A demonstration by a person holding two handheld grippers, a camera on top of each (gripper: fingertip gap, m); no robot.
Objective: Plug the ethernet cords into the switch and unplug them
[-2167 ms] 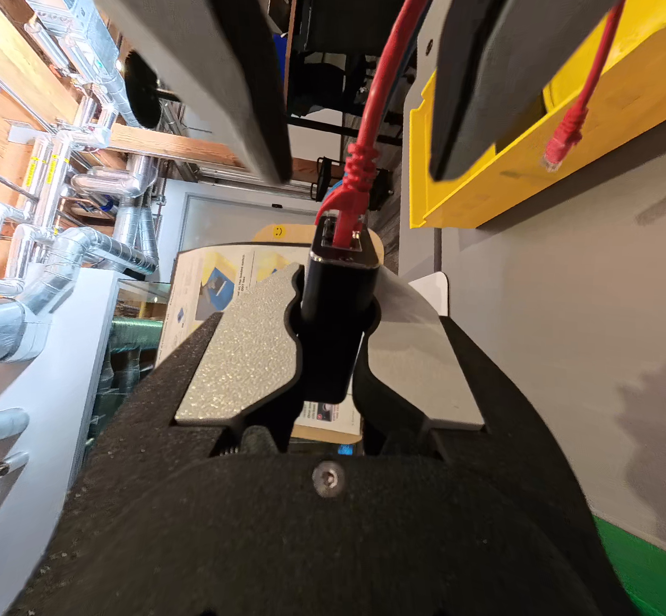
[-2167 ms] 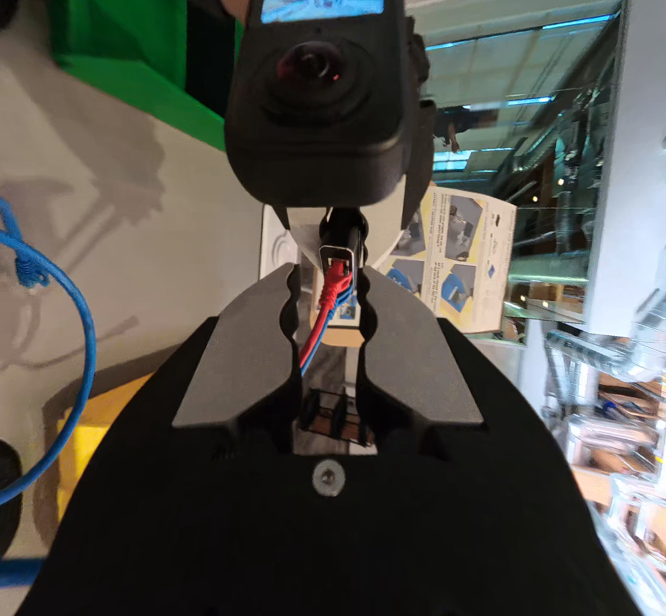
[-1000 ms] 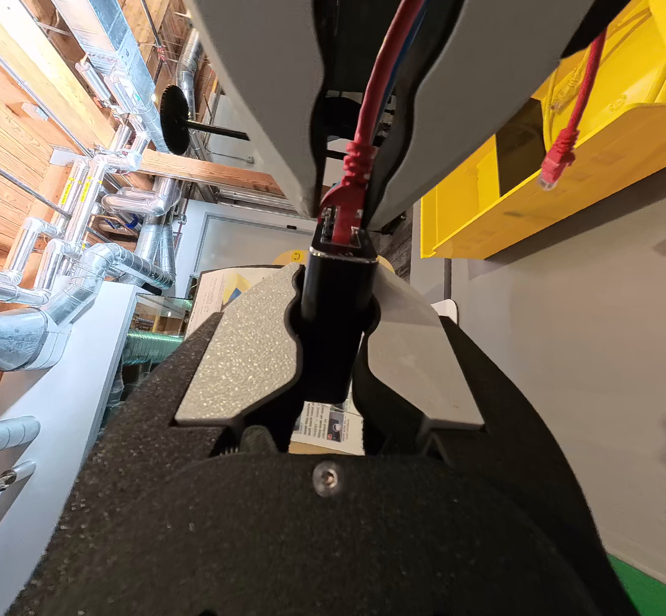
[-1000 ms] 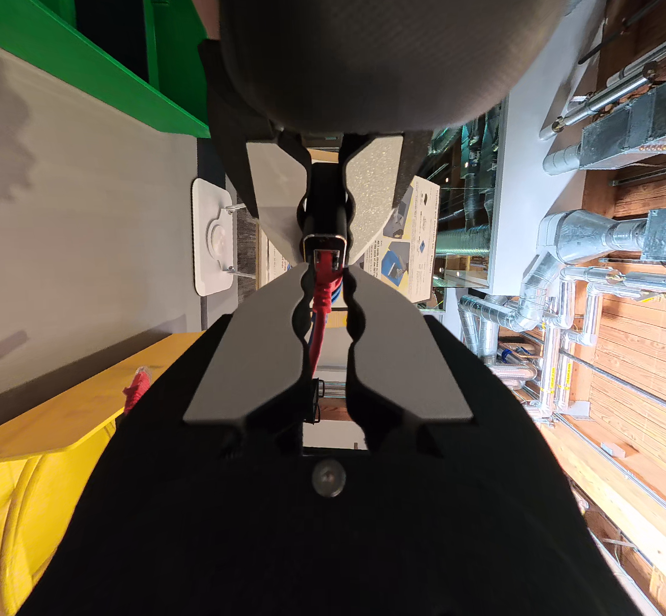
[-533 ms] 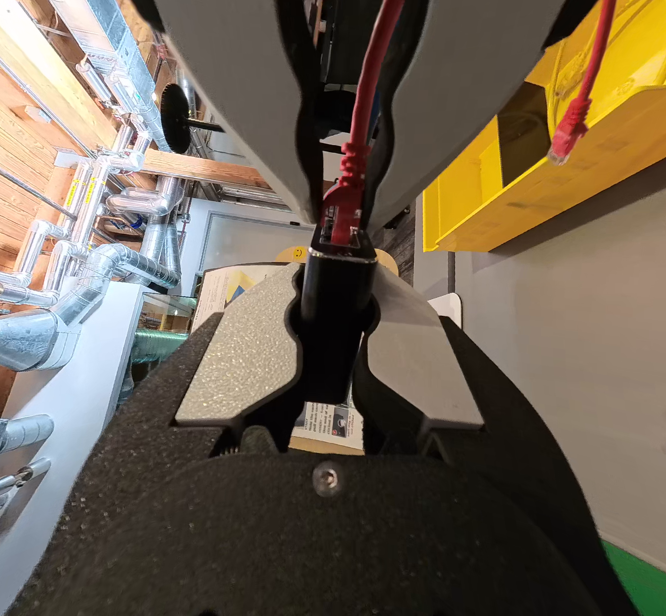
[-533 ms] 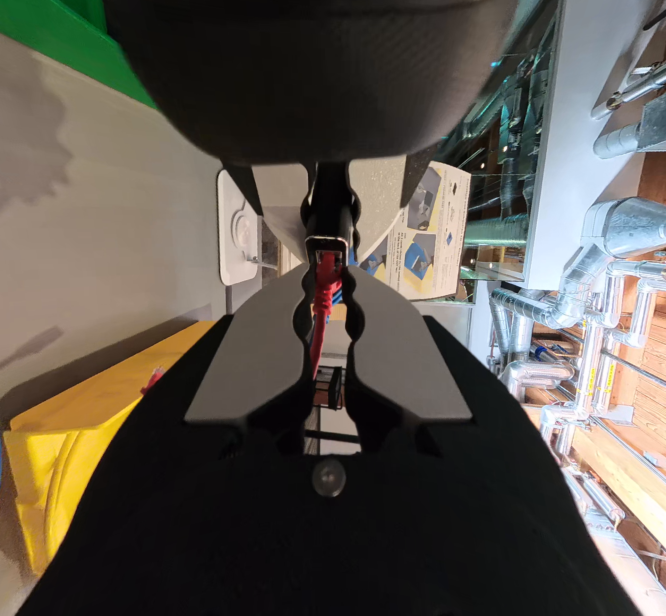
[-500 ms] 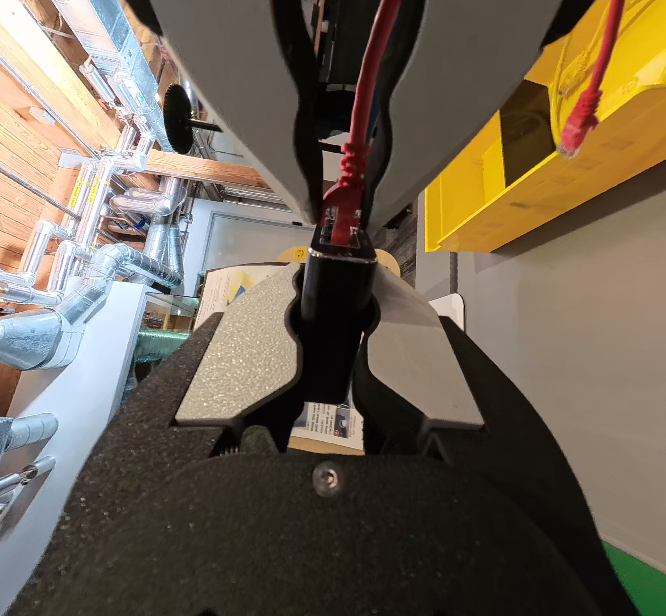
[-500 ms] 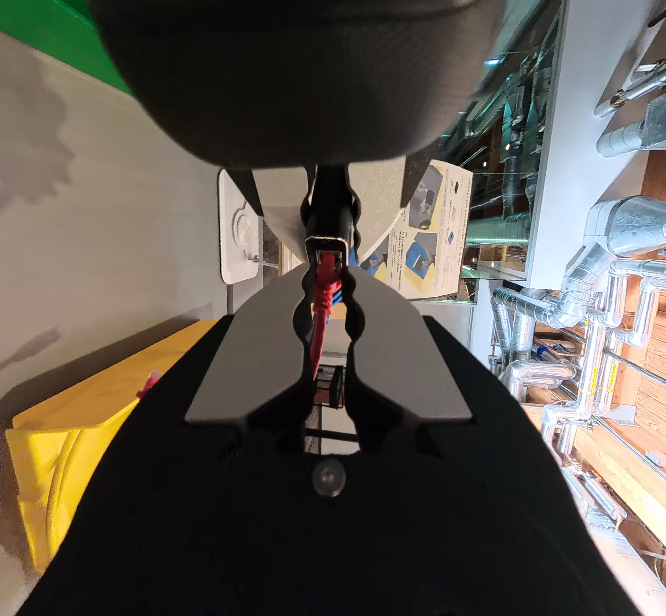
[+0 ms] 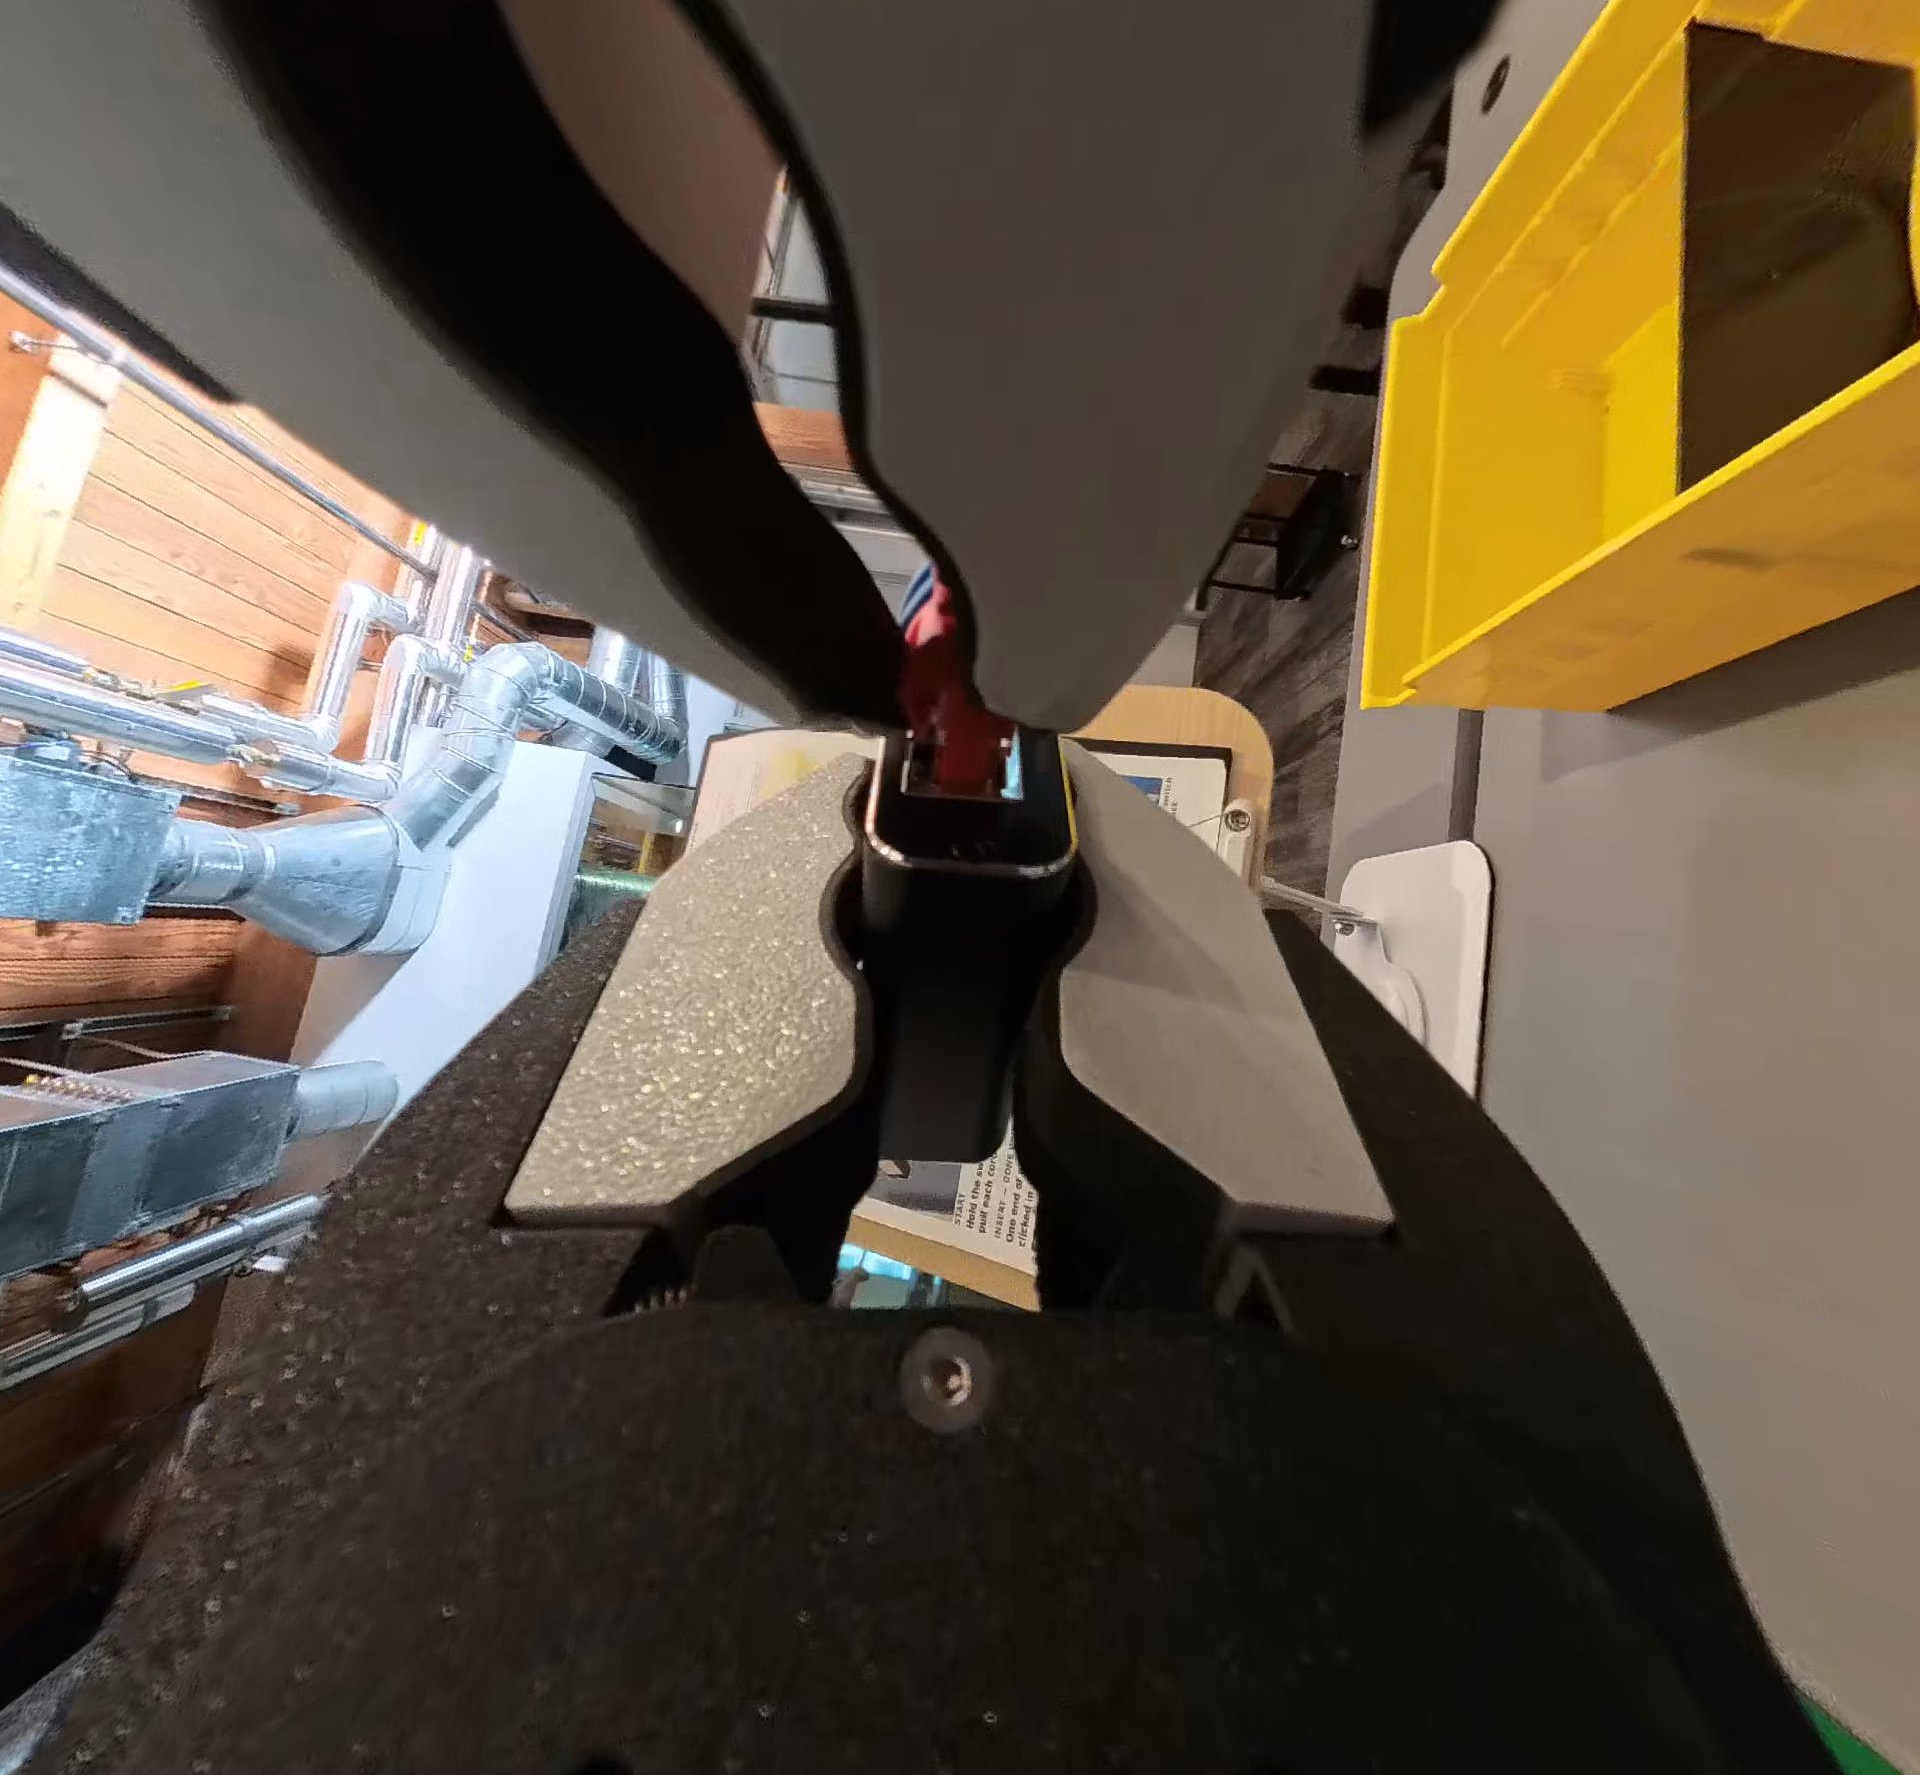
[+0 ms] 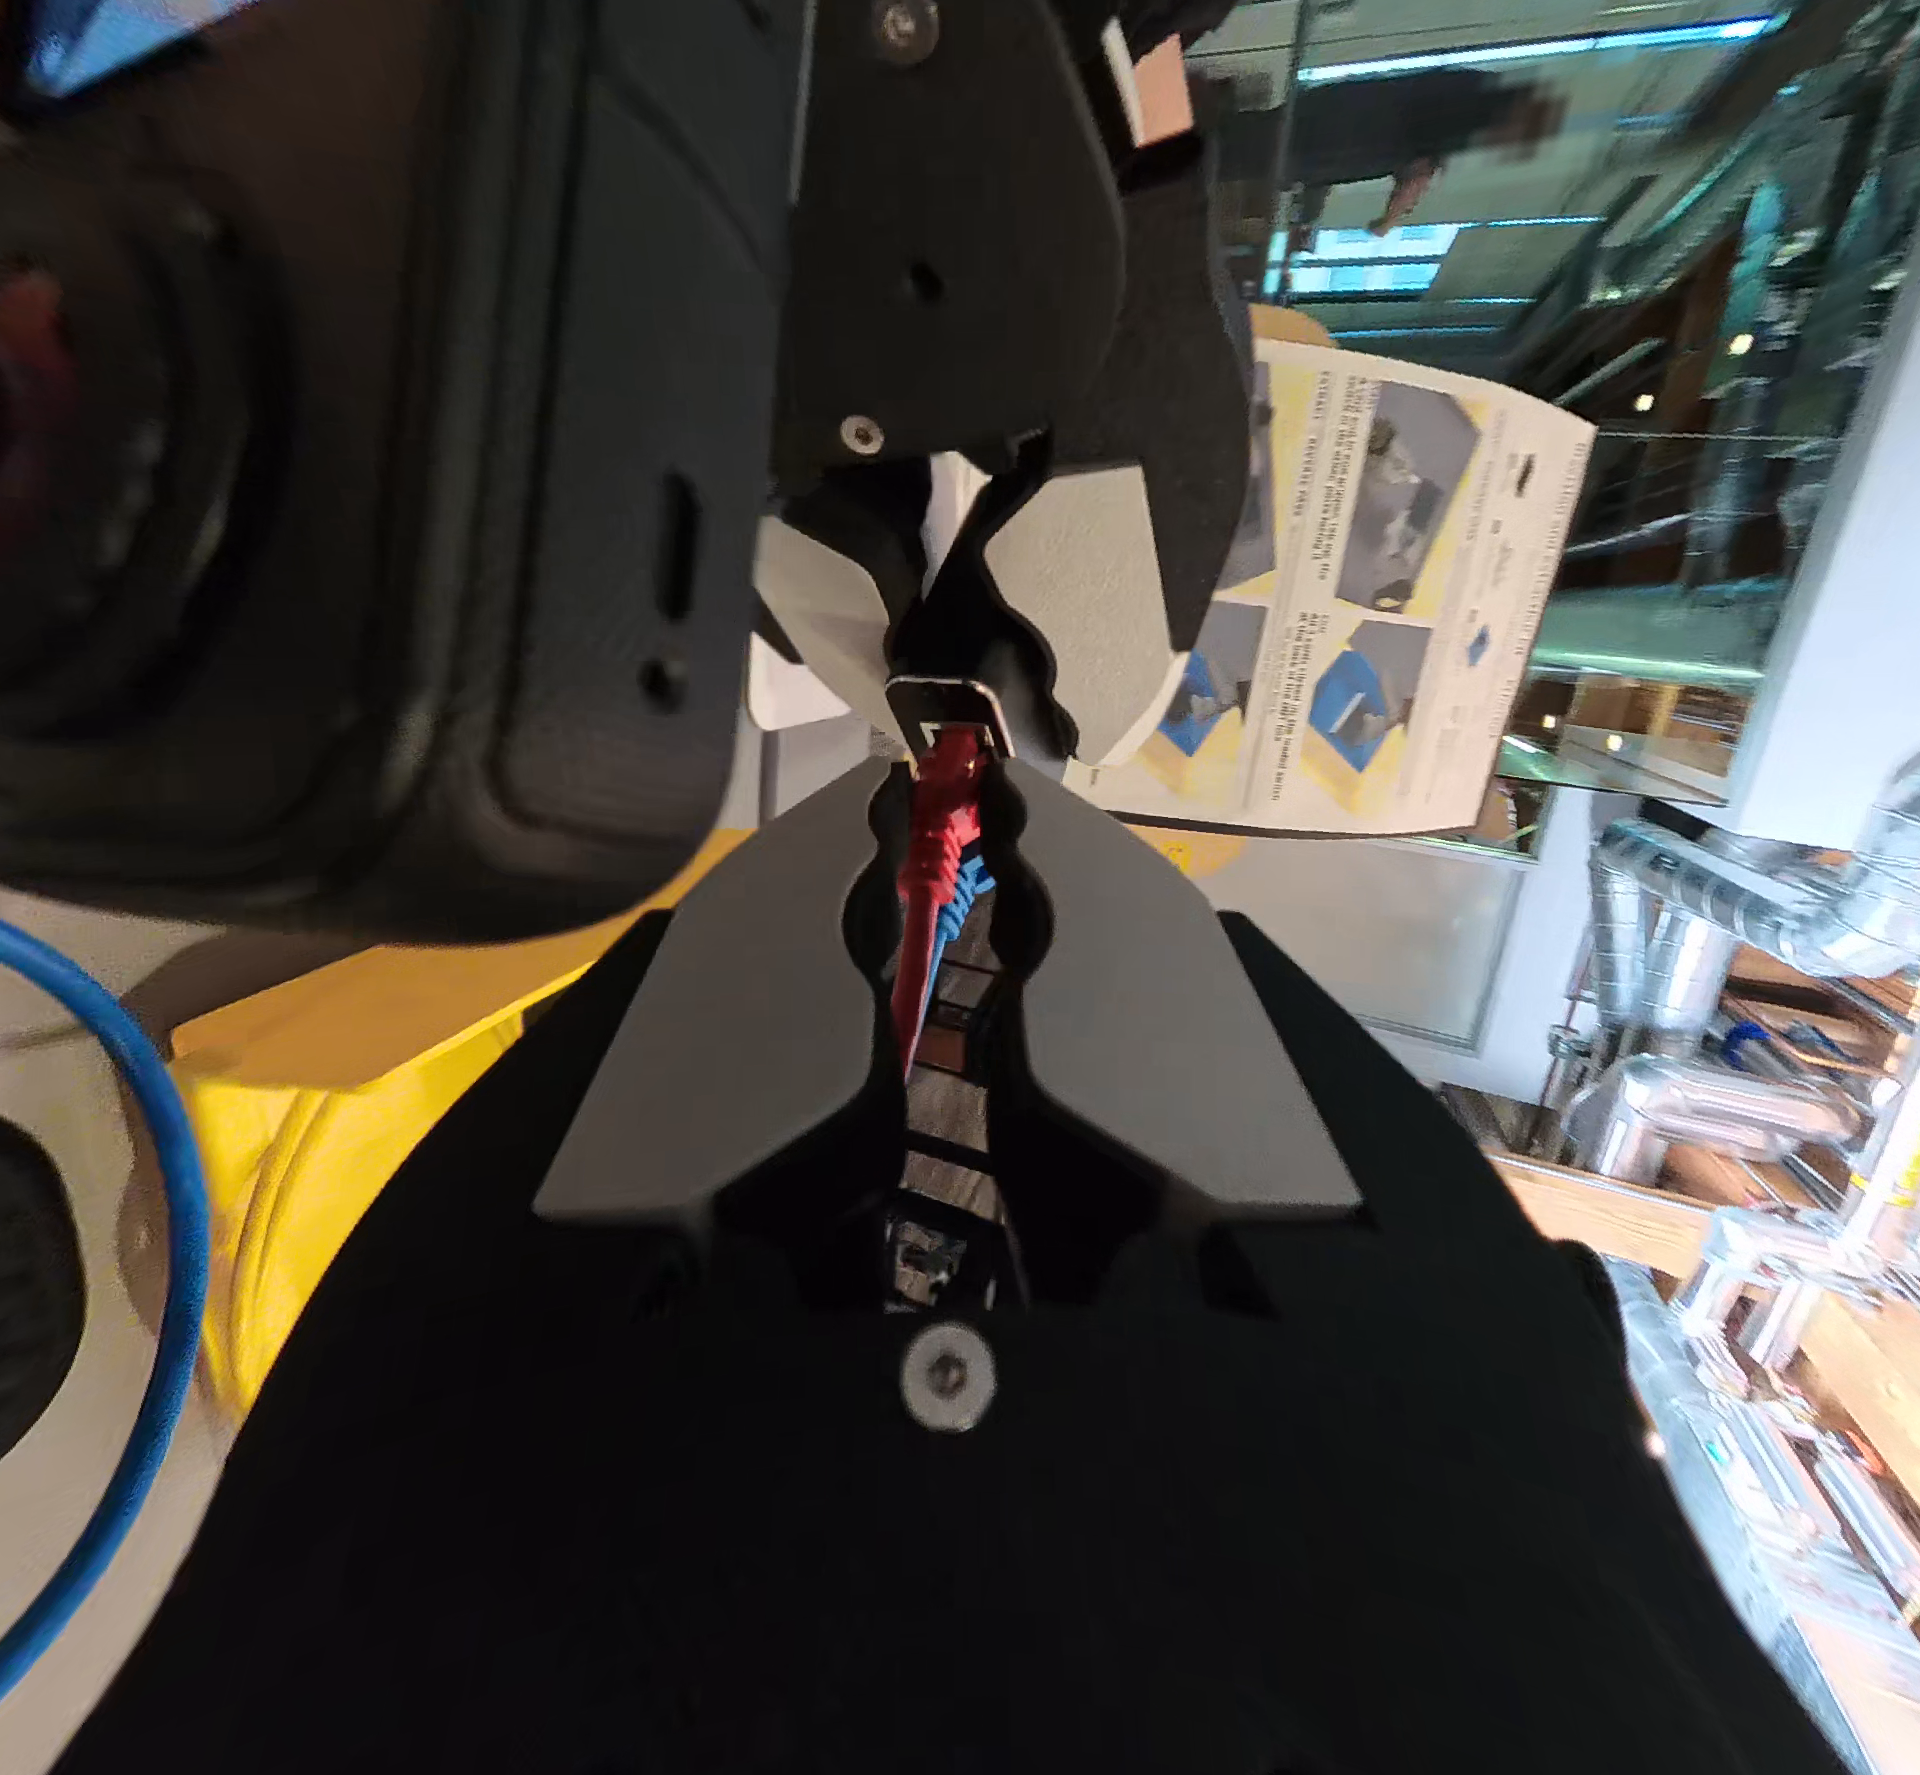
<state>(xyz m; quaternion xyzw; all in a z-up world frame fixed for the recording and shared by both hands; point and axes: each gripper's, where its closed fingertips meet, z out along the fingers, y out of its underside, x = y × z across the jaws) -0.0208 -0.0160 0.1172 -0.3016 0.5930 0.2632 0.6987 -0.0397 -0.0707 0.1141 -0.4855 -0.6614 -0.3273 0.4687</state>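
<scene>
My left gripper (image 9: pixel 966 790) is shut on a small black switch (image 9: pixel 961 956) and holds it in the air, port end forward. A red ethernet cord's plug (image 9: pixel 948 723) sits in the port. My right gripper (image 10: pixel 940 780) faces it head-on, its jaws pinched on the red cord's boot (image 10: pixel 935 842) right at the switch (image 10: pixel 951 697). A blue cord (image 10: pixel 961 894) runs beside the red one between the same jaws. In the left wrist view the right gripper's grey fingers (image 9: pixel 1039 323) fill the top. How far the plug is seated is hidden.
A yellow bin (image 9: pixel 1621 499) lies on the grey tabletop (image 9: pixel 1714 1154), with a white hook plate (image 9: pixel 1418 936) nearby. A loose blue cord (image 10: pixel 156 1133) loops past the bin (image 10: pixel 312 1164). A printed instruction sheet (image 10: pixel 1351 603) stands behind, with pipes beyond it. The left gripper's tips are roughly 6 cm from the right gripper's.
My right gripper's jaws, wide apart 2.2 s ago, have closed onto the red cord and slid up to the switch. Both views have swung, and the cord's loose red end has left view.
</scene>
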